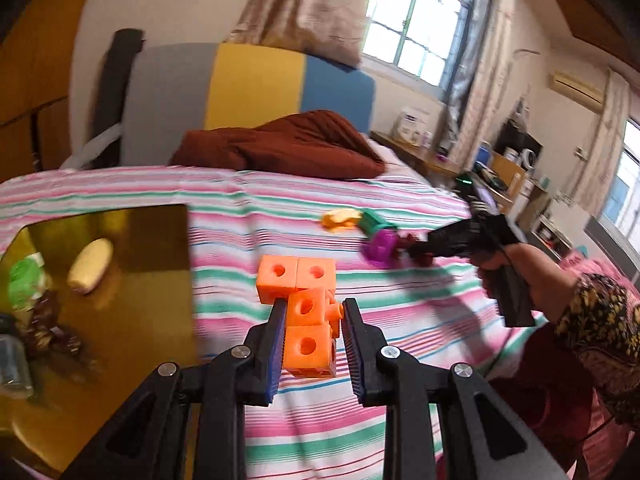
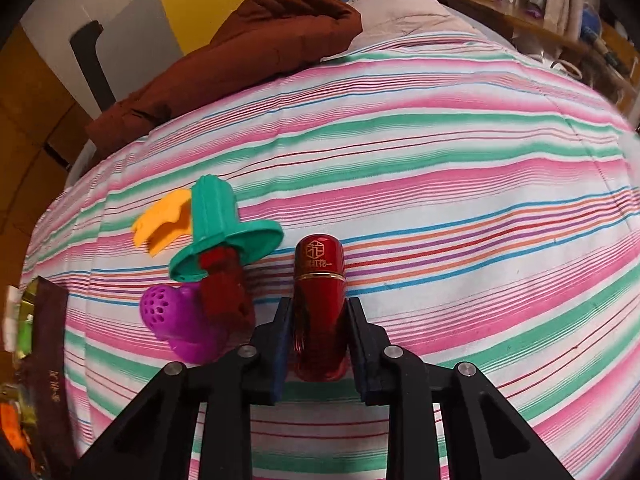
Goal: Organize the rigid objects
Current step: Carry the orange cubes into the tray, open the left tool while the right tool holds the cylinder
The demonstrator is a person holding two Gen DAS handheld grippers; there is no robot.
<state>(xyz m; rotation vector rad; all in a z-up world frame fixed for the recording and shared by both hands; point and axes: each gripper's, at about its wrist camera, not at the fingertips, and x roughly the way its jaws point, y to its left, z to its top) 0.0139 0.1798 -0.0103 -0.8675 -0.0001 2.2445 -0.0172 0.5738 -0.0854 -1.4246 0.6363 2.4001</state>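
Note:
My left gripper [image 1: 314,308] is shut on an orange block cluster [image 1: 306,312] of joined holed cubes, held above the striped bed. My right gripper [image 2: 318,306] is shut on a red bottle [image 2: 319,304] with gold lettering, low over the bedsheet. To its left lie a green flanged piece [image 2: 218,228], a yellow piece [image 2: 162,222], a purple perforated piece [image 2: 176,320] and a dark red piece [image 2: 226,288]. In the left wrist view the right gripper [image 1: 416,246] sits beside the purple piece [image 1: 380,246] and green piece [image 1: 374,222].
A gold tray [image 1: 132,320] lies at the bed's left, with a cream oval [image 1: 90,266], a green item [image 1: 24,284] and dark brown pieces [image 1: 48,328]. A brown quilt [image 1: 288,144] lies at the headboard. The striped sheet [image 2: 440,200] spreads to the right.

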